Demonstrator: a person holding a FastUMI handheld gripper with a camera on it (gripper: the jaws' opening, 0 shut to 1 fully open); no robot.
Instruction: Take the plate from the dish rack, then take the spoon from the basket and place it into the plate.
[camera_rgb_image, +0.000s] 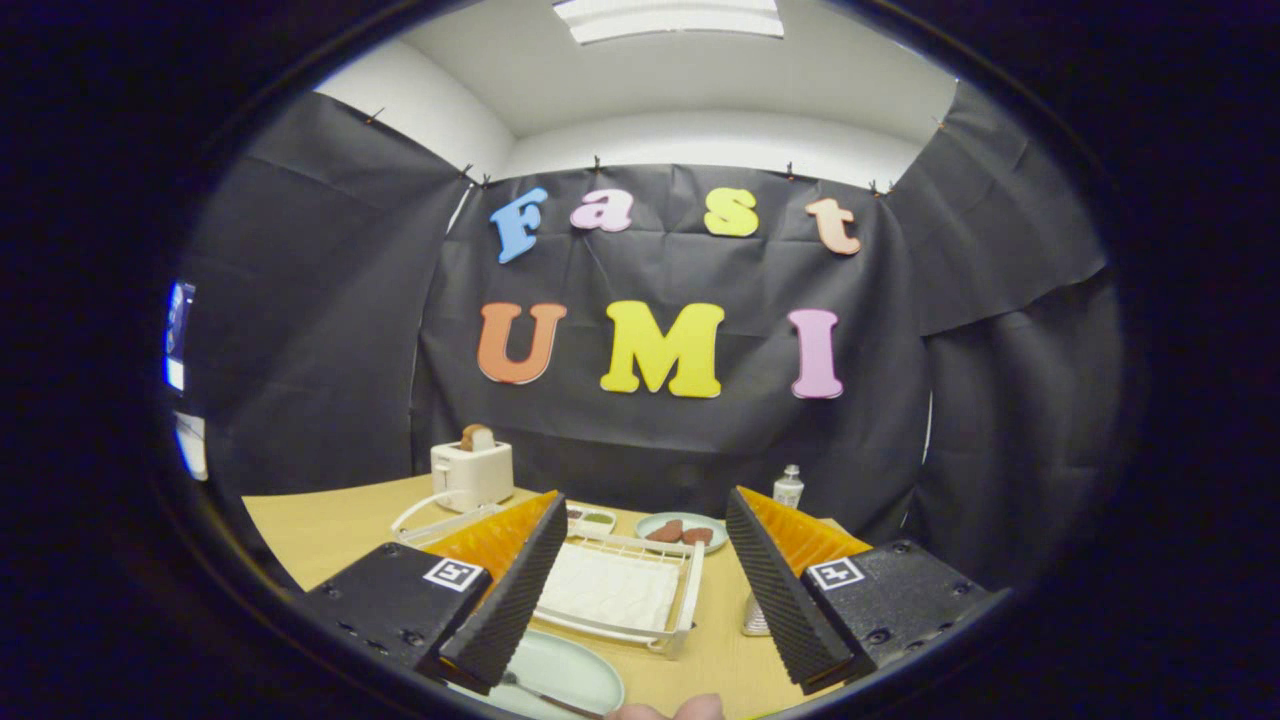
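A pale green plate (572, 668) lies flat on the wooden table, close in front of the white dish rack (684, 592) and partly under my left finger. A metal spoon (540, 692) rests on the plate near its close rim. My gripper (645, 497) hangs above them, open wide, with nothing between its fingers. The rack sits just ahead, between the two fingers, with a white mat inside it. A metal mesh basket (755, 617) shows as a sliver beside my right finger, mostly hidden by it.
A white toaster (472, 472) with bread stands at the back left. A small plate with brown food (682, 530), a little dish (596, 518) and a small bottle (788, 487) stand behind the rack. A person's fingertips (672, 709) show at the close table edge.
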